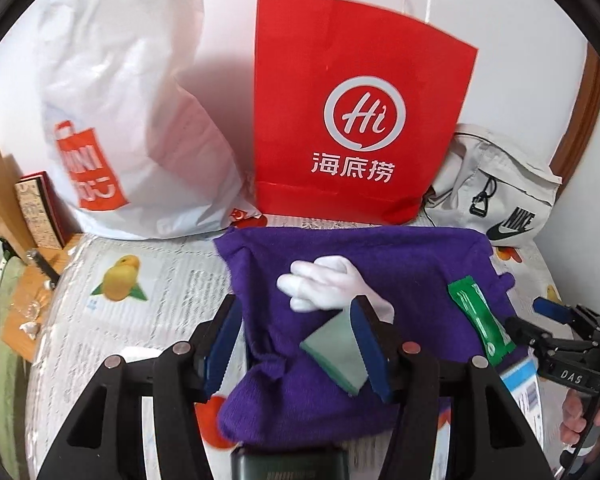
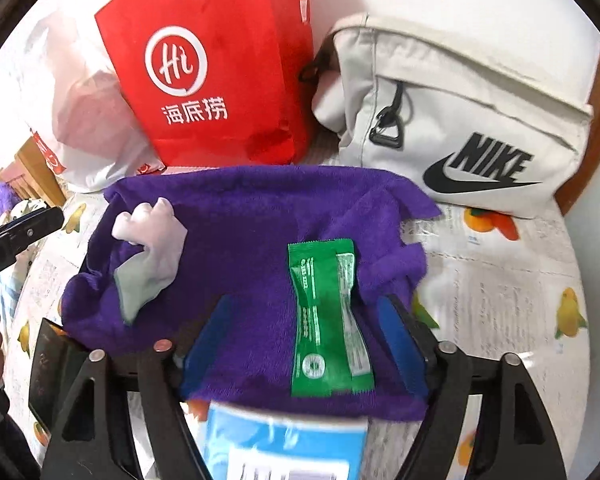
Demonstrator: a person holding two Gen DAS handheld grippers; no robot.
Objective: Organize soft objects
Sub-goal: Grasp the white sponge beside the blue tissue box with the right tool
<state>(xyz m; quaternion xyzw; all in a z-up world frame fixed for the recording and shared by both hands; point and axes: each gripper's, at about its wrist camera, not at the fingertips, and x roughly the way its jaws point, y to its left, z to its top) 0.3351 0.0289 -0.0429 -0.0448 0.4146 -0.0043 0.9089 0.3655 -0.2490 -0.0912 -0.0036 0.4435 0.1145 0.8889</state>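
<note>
**A:** What are your two grippers holding right now?

**B:** Nothing. My left gripper (image 1: 296, 340) hangs with its jaws apart over the purple towel (image 1: 340, 264), and no pad presses on anything. The white glove (image 1: 324, 284) lies just ahead of its fingertips, on the towel, with a pale green cloth (image 1: 336, 354) beside the right-hand pad. My right gripper (image 2: 304, 344) is released too; the green packet (image 2: 326, 320) lies between its blue pads, untouched by either as far as I can see.

**A:** Why is the towel spread out like that?

**B:** I judge it serves as a base: the small soft things sit on top, so they can be gathered together.

**A:** And the bags?

**B:** The red paper bag (image 1: 360, 108), the white plastic bag (image 1: 132, 120) and the white pouch (image 2: 460, 120) stand beyond the towel's far edge, likely as places to put things.

**A:** Anything nearer to you?

**B:** A blue-and-white box (image 2: 288, 448) just under my right gripper, blurred.
</note>
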